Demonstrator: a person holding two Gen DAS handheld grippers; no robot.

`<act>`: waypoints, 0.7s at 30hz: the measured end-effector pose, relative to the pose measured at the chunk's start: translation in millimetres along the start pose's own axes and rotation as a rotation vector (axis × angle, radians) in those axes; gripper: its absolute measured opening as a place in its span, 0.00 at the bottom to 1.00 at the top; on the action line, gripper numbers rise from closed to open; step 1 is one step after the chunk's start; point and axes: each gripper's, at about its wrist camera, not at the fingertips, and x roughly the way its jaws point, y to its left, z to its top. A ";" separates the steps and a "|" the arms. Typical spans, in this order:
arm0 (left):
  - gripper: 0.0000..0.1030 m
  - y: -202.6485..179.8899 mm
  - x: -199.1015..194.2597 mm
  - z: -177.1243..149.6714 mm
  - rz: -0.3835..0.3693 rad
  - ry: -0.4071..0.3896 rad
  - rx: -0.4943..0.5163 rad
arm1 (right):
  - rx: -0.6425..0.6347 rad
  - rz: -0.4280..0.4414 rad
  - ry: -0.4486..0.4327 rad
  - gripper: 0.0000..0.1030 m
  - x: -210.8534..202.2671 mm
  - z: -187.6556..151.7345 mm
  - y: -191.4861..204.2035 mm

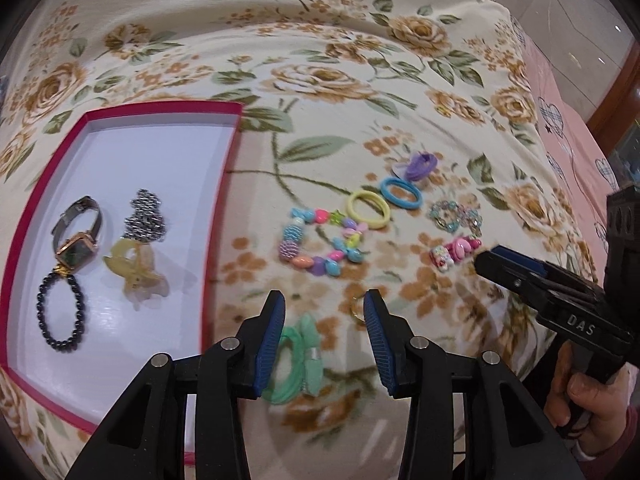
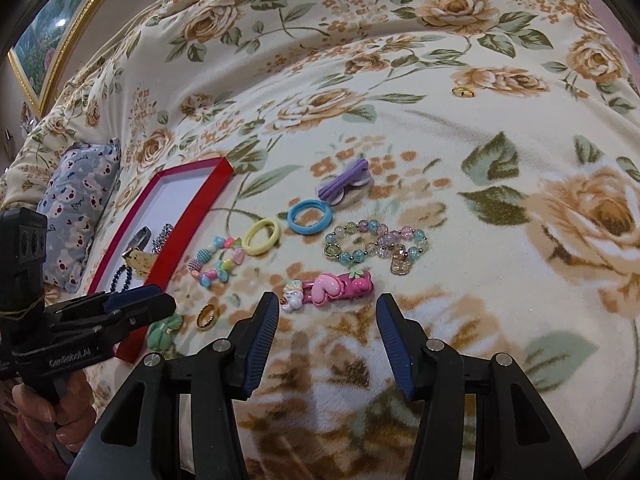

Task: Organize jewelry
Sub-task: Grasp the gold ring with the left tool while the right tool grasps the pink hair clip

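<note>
1. Left gripper [image 1: 325,300] hangs with jaws spread and empty over the green hair tie [image 1: 298,360], beside the red tray [image 1: 224,200].
2. Right gripper [image 2: 327,306], jaws spread, nears the pink hair clip [image 2: 340,288], long axis left-right.
3. Only the right wrist view shows the gold ring [image 2: 209,317] whole.

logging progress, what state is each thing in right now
red box: open, lid off
watch: in box
black bracelet: in box
yellow band: on blanket
blue band: on blanket
gold ring: on blanket
left hand-held gripper: open, empty
right hand-held gripper: open, empty
</note>
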 end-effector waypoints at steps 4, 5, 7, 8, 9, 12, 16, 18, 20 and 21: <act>0.43 -7.3 11.3 -0.8 -0.010 0.025 0.027 | -0.013 0.004 0.016 0.51 7.6 2.0 -0.6; 0.45 -9.9 15.4 -0.5 -0.009 0.032 0.038 | -0.018 0.006 0.021 0.51 9.1 2.5 -0.2; 0.46 -13.4 20.6 -0.4 -0.005 0.040 0.052 | -0.031 0.009 0.030 0.54 13.0 3.1 0.5; 0.47 -16.1 23.8 -0.2 -0.004 0.044 0.063 | -0.035 0.010 0.032 0.56 14.3 3.2 0.9; 0.47 -18.2 26.8 -0.4 -0.002 0.048 0.070 | -0.043 0.010 0.035 0.57 16.2 3.5 1.7; 0.46 -23.0 36.4 -0.3 0.004 0.059 0.085 | -0.070 -0.003 0.037 0.58 22.1 4.4 4.3; 0.44 -25.4 43.3 1.1 0.009 0.058 0.096 | -0.104 -0.020 0.031 0.58 25.6 5.6 7.8; 0.34 -25.2 45.0 1.9 0.007 0.055 0.100 | -0.121 -0.028 0.028 0.57 26.7 5.6 9.4; 0.22 -24.4 45.6 2.2 0.003 0.053 0.099 | -0.129 -0.033 0.025 0.56 26.6 4.8 9.5; 0.22 -23.9 45.3 2.1 0.000 0.052 0.098 | -0.129 -0.032 0.023 0.55 26.3 4.9 9.2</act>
